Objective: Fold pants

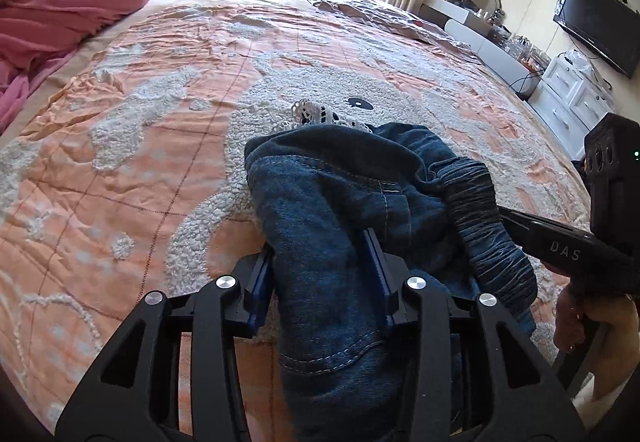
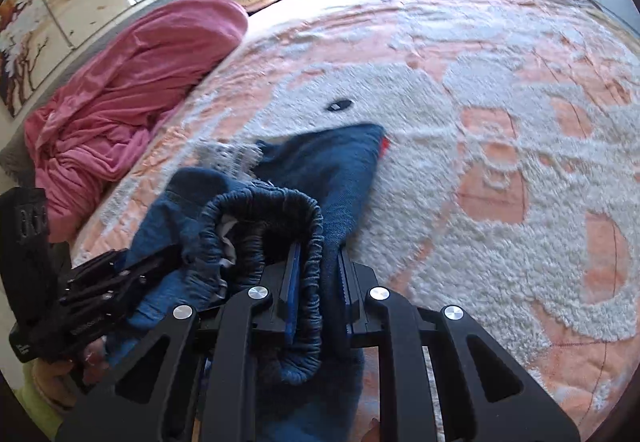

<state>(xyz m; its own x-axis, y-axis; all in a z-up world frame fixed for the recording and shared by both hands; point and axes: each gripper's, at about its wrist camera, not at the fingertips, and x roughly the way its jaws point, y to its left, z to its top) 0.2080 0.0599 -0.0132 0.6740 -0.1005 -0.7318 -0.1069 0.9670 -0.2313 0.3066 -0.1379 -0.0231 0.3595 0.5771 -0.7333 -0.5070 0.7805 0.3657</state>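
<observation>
Early stage: the denim pants [image 1: 340,202], still bunched above the bedspread [image 1: 140,162], lie between the left gripper's [image 1: 320,266] parted jaws, the right gripper [image 2: 318,274] clamping the waistband [image 2: 312,282]; folding remains undone.

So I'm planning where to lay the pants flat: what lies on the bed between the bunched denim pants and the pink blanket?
Only bare peach-and-white bedspread separates the pants from the pink blanket, as the right wrist view shows.

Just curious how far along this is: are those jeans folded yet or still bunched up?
Still bunched up: the jeans sit in a rumpled heap on the bedspread, elastic waistband gaping open.
</observation>
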